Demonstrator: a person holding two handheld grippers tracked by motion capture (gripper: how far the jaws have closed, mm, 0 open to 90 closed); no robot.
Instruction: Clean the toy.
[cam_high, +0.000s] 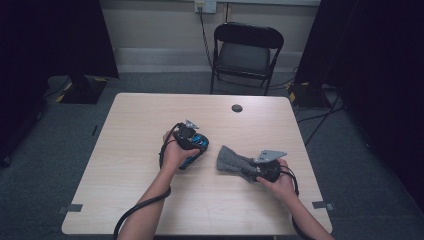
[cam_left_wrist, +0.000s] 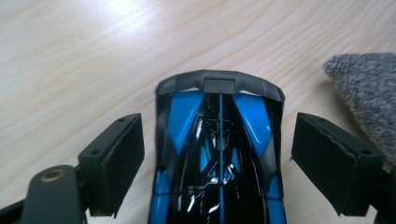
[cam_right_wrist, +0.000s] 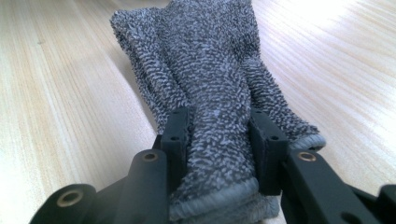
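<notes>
Behind table (cam_high: 150, 125), folding chair (cam_high: 245, 52).

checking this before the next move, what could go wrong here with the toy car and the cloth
1. The left tool stands open around the toy car, pads clear of its sides. Lifting now would likely leave the car on the table.
2. The car's glossy, tapered body may slip once squeezed.
3. The right tool pinches only the bunched end of the grey cloth; a pull could drag the loose part into the car close by.

Bare table (cam_high: 150, 200) all round; toy car (cam_high: 196, 146) and grey cloth (cam_high: 231, 160) near each other mid-table
</notes>
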